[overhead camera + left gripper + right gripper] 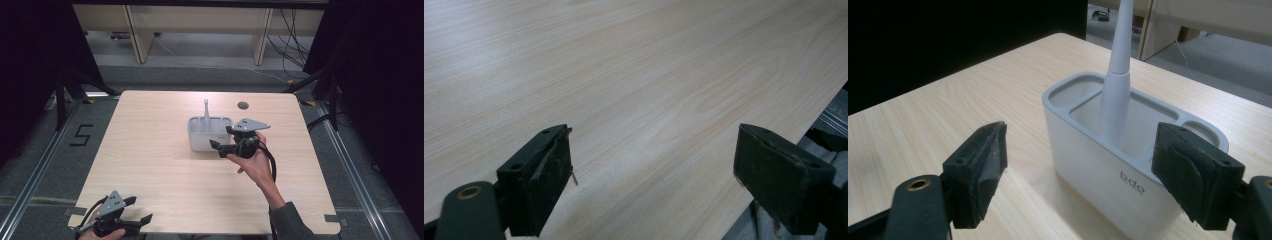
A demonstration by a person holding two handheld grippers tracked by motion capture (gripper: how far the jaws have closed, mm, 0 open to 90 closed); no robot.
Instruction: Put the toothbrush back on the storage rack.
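Note:
A white holder [209, 133] with several compartments stands near the middle of the wooden table [165, 175]. A slim white handle [206, 107] rises upright from its back part. My right gripper [220, 141] is open and sits just to the holder's right, jaws pointing at it. In the right gripper view the holder [1108, 172] with the white handle [1118, 75] stands just beyond my open right gripper [1083, 172], nothing gripped. At the table's near left corner my left gripper [139, 210] is open. Bare tabletop [634, 75] lies ahead of my open left gripper [654, 175].
A round dark cable hole [243, 105] sits in the table behind the holder. The table's edge [784, 135] runs close to the left gripper's right jaw. On the floor are a "5" marking [81, 135], rails and cables [292, 45], with wooden furniture legs [137, 35] behind.

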